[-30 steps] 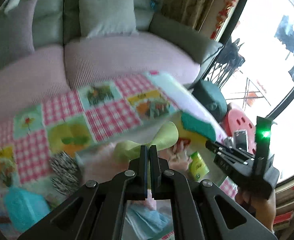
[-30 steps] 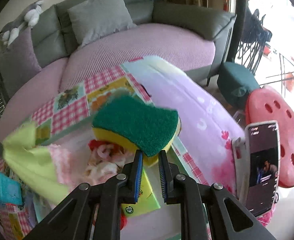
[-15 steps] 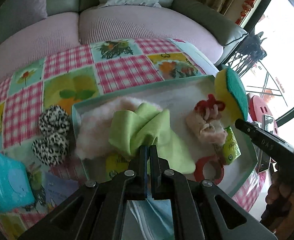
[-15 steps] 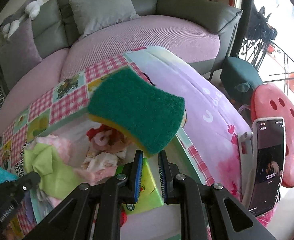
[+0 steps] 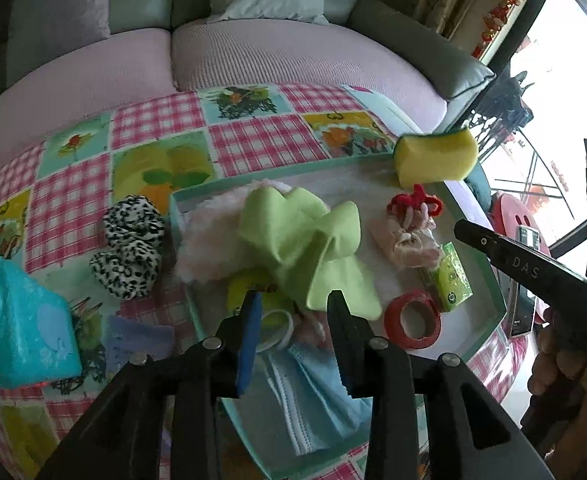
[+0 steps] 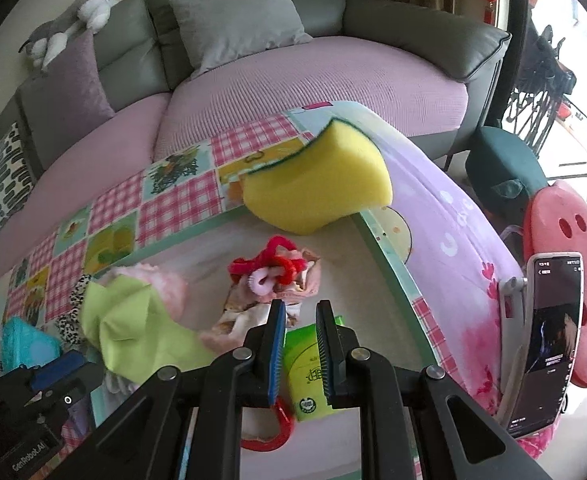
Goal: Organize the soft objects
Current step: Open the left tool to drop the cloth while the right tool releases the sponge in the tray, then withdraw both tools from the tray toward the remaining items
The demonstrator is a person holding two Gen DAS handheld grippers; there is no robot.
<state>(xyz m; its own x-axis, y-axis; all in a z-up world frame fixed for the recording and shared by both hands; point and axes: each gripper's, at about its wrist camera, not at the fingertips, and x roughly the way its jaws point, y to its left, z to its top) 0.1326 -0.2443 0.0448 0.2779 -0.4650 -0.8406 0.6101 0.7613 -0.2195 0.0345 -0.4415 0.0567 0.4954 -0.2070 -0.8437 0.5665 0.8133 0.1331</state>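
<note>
The yellow sponge (image 6: 317,178) with a green scouring side sits at the upper middle of the right wrist frame, tilted over the far right corner of the mint-green tray (image 6: 389,276); whether it rests on the rim cannot be told. It lies well above and apart from the right claw (image 6: 300,332), whose jaws stand nearly together with nothing between them. In the left wrist frame the same sponge (image 5: 435,157) shows at the upper right, at the tray's far corner.

The green cloth (image 5: 305,248) lies crumpled in the middle of the tray (image 5: 489,292), just above the left claw (image 5: 293,312). That claw's jaws are opening, and the cloth's lower edge sits near the gap between them, not pressed by the pads. Under the cloth is a pink fluffy piece (image 5: 209,240). To the right lie a pinkish bundle with red loops (image 5: 411,232), a green packet (image 5: 451,276) and a red ring (image 5: 413,322). A light blue face mask (image 5: 313,392) lies at the tray's near end, below the left claw.

Left of the tray, on the checked tabletop (image 5: 253,140), sit a black-and-white spotted scrunchie (image 5: 129,252) and a turquoise tissue pack (image 5: 17,328). A sofa (image 6: 293,76) fills the top of both frames; a phone on a stand (image 6: 549,340) is at the right edge.
</note>
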